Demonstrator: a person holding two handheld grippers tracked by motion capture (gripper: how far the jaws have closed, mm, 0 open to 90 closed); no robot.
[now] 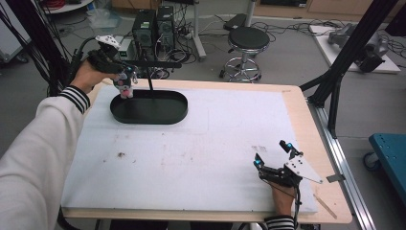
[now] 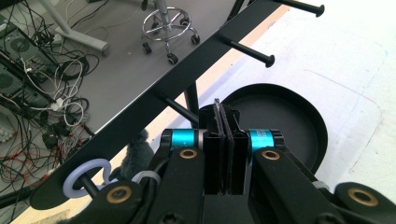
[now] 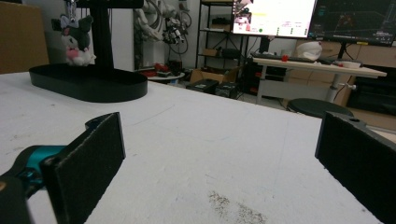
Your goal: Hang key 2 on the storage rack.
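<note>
A black stand rises from an oval tray (image 1: pixel 178 113) at the back left of the table, and its crossbar (image 1: pixel 160 63) carries pegs (image 2: pixel 247 51). A small black, white and pink plush toy (image 1: pixel 125 84) hangs under the bar's left end by a pale ring (image 2: pixel 84 179) looped over a peg. My left gripper (image 1: pixel 125 71) sits at that end just above the toy, jaws pressed shut (image 2: pixel 225 116) with nothing visible between them. At the front right my right gripper (image 1: pixel 272 152) rests on the mat, open and empty (image 3: pixel 219 158), facing the toy (image 3: pixel 77 44) and tray (image 3: pixel 88 86).
A white foam mat (image 1: pixel 191 153) covers the wooden table. A thin wooden stick (image 1: pixel 328 206) lies at the front right corner. Behind the table stand a stool (image 1: pixel 246 40) and computer cases (image 1: pixel 153 26). A black frame leg (image 1: pixel 335 81) and a blue cart (image 1: pixel 390 153) are at the right.
</note>
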